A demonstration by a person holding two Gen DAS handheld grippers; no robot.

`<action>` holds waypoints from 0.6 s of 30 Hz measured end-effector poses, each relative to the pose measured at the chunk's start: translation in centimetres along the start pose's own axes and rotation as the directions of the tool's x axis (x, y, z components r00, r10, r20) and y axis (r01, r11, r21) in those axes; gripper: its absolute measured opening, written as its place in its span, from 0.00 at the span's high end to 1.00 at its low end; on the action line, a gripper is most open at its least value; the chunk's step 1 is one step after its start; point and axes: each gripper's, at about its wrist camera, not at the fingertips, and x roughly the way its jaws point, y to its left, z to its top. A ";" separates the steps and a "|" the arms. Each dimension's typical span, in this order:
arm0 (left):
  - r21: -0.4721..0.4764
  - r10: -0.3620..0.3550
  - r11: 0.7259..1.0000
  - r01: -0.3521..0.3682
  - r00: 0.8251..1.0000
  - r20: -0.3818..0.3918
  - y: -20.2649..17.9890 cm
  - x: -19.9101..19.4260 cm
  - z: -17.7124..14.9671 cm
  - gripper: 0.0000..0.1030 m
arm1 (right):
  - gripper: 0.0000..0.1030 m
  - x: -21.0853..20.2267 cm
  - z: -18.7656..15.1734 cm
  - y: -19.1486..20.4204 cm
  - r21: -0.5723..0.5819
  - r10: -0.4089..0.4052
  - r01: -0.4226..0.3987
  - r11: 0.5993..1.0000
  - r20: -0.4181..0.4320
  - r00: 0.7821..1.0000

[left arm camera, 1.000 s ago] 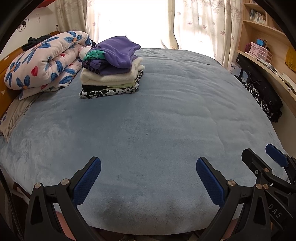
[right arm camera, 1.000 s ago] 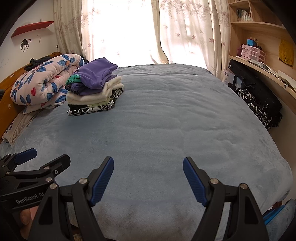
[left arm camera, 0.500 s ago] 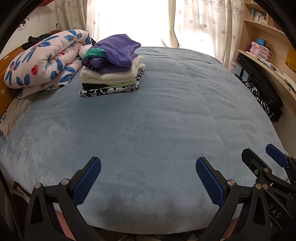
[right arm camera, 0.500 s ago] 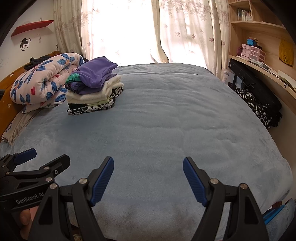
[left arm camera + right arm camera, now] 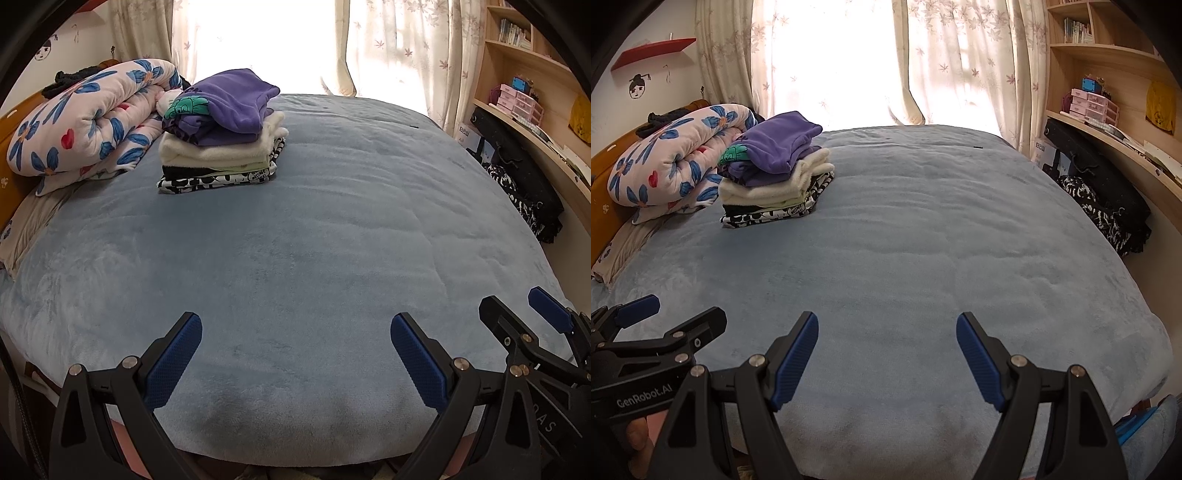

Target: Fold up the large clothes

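We hold both tools out over the near edge of the bed point(image 5: 314, 229), side by side and angled down at its blue-grey fleece cover. Our left gripper point(image 5: 295, 354) has its jaws spread wide, the blue ribbed pads point(image 5: 173, 363) well apart with only bare cover showing between them; nothing is pinched and the pads touch nothing we can see. Our right gripper point(image 5: 886, 354) stands much the same, its jaws set wide and empty, hanging above the cover rather than resting on it. Each tool shows at the edge of the other's view, just beside its neighbour. The clothes are far from both: a folded stack point(image 5: 775, 184) sits on the far left part of the bed, a purple garment point(image 5: 783, 146) on top, cream layers beneath it and a black-and-white patterned piece at the bottom. The stack lies just beside a rolled floral quilt point(image 5: 672, 158) near the headboard.
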 end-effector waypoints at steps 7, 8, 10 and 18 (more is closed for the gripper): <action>-0.001 -0.002 1.000 0.002 1.000 -0.005 0.1 0.1 0.0 0.02 | 0.24 -0.1 -0.1 0.0 -0.001 -0.002 0.002 1.000 0.000 1.000; -0.001 -0.002 1.000 0.002 1.000 -0.005 0.1 0.1 0.0 0.02 | 0.24 -0.1 0.0 0.0 -0.001 -0.002 0.002 1.000 -0.001 1.000; -0.003 -0.003 1.000 0.003 1.000 -0.006 0.1 0.1 0.0 0.02 | 0.24 0.0 0.0 0.0 -0.001 -0.001 0.001 1.000 -0.001 1.000; -0.005 -0.006 1.000 0.006 1.000 -0.011 0.3 0.4 -0.1 0.02 | 0.24 -0.1 0.0 0.1 -0.001 -0.003 0.003 1.000 -0.002 1.000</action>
